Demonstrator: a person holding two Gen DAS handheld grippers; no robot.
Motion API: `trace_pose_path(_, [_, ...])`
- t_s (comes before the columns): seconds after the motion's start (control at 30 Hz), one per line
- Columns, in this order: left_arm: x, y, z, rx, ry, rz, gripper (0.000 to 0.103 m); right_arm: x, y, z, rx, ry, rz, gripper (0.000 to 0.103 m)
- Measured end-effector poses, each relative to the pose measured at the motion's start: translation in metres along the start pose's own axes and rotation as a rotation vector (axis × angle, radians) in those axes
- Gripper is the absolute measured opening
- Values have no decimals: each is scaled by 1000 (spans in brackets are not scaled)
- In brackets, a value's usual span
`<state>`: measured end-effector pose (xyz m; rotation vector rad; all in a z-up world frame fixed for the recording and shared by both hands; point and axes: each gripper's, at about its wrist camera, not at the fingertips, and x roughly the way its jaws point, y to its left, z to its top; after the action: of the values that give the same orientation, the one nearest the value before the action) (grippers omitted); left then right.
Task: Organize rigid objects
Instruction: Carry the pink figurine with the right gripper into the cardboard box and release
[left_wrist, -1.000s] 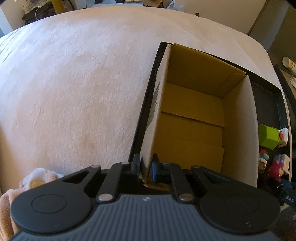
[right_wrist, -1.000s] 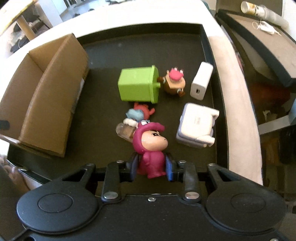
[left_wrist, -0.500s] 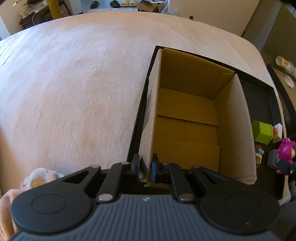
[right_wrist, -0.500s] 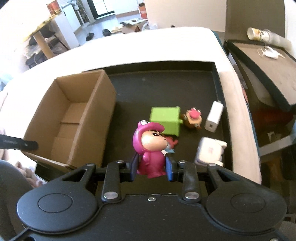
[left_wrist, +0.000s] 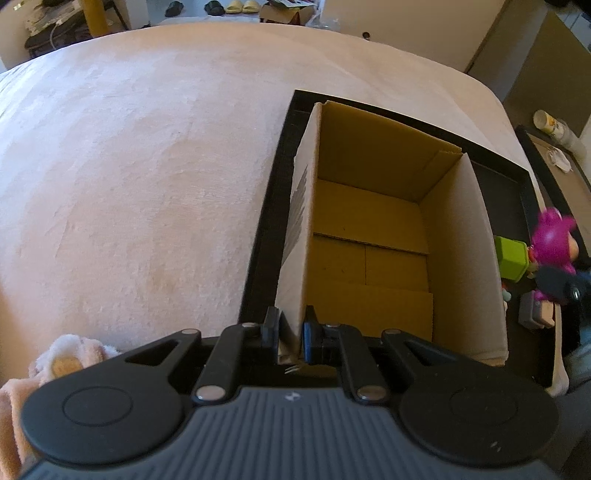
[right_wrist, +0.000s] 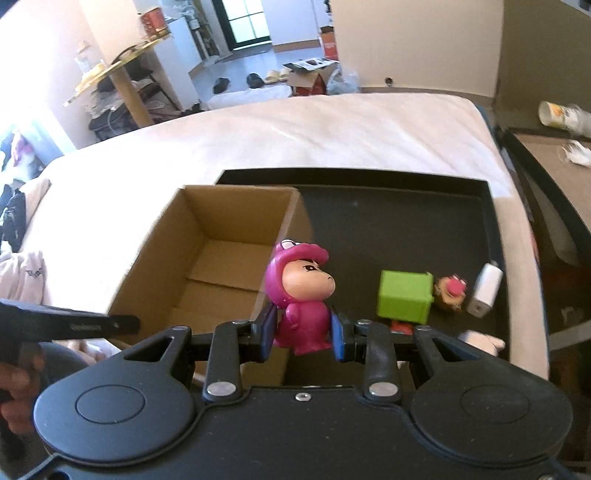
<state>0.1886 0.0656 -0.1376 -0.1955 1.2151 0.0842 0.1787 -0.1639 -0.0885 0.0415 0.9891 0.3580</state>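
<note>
An open cardboard box (left_wrist: 369, 236) stands at the left of a black tray (left_wrist: 262, 236) on a bed. My left gripper (left_wrist: 291, 332) is shut on the box's near left wall corner. My right gripper (right_wrist: 302, 332) is shut on a pink figurine (right_wrist: 301, 295) and holds it up in the air beside the box's right wall (right_wrist: 221, 258). The figurine also shows blurred at the right of the left wrist view (left_wrist: 552, 243). A green cube (right_wrist: 404, 295), a small brown-and-pink figure (right_wrist: 450, 291) and a white charger (right_wrist: 484, 293) lie on the tray (right_wrist: 369, 229).
The pale bedcover (left_wrist: 129, 166) spreads left of the tray. A plush toy (left_wrist: 66, 358) lies at the near left. A second white adapter (right_wrist: 480, 339) lies by the tray's near right. A side table with a cup (right_wrist: 557, 114) stands to the right.
My right gripper has lifted the pink figurine off the tray and carried it up and left towards the box. My left gripper keeps its grip on the box wall.
</note>
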Motion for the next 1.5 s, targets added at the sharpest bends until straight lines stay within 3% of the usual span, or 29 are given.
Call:
trace_pose_path(0.17, [6,-2,2,10,41,-17,11,7,17,11,-18,-7,29,30])
trace_pose_path(1.0, [17,8,6,-27,91,-72,13,67,72,23,-73,87,86,31])
trace_pose_path(1.5, [19,12,6,-58,87,-100,14,81,90,37,-87,67,107,31])
